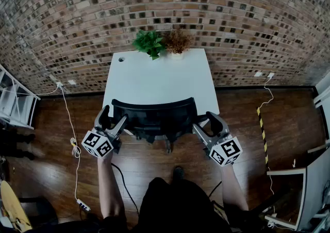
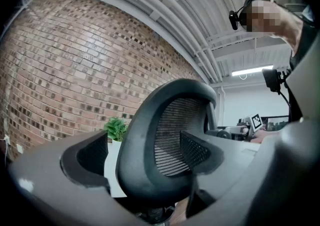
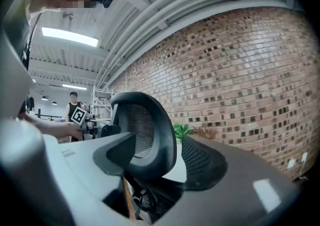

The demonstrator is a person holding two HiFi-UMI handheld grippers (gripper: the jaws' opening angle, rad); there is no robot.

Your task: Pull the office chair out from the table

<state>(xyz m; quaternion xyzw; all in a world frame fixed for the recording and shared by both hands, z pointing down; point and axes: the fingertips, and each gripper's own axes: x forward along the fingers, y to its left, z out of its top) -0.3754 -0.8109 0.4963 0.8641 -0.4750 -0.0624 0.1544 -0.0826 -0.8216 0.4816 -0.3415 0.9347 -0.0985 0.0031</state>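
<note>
chair: office chair [image 1: 154, 126] is pushed in at the near edge of the desk [image 1: 160, 75], centred on it. Seat looks to be under the desk top; backrest [image 2: 145, 170] stands upright just off that edge, on your side.
backrest axis: long axis runs L–R, parallel w/ desk's near edge.
L tongs: left tongs [image 1: 112, 120] sit just off desk's near-left corner, pointing level at the desk. Jaws are wide and straddle the backrest's left rim. There's a gap btwn rim and outer pad [image 2: 87, 152], so no squeeze yet.
R tongs: right tongs [image 1: 208, 125] sit just off desk's near-right corner, mirror of the left. Jaws are wide w/ the right rim btwn them, and a sliver of desk top shows btwn rim and outer pad [image 3: 202, 165].
nearer hand: neither; you're equally on both ends of the rim.
pull line: my read is straight away from desk's near edge, toward you, square to the long axis. Close both sides first & pull evenly, or the chair prob swivels.
watch: black cable [image 1: 124, 183] on the floor well back from desk, by your left leg; a castor could catch it.
</note>
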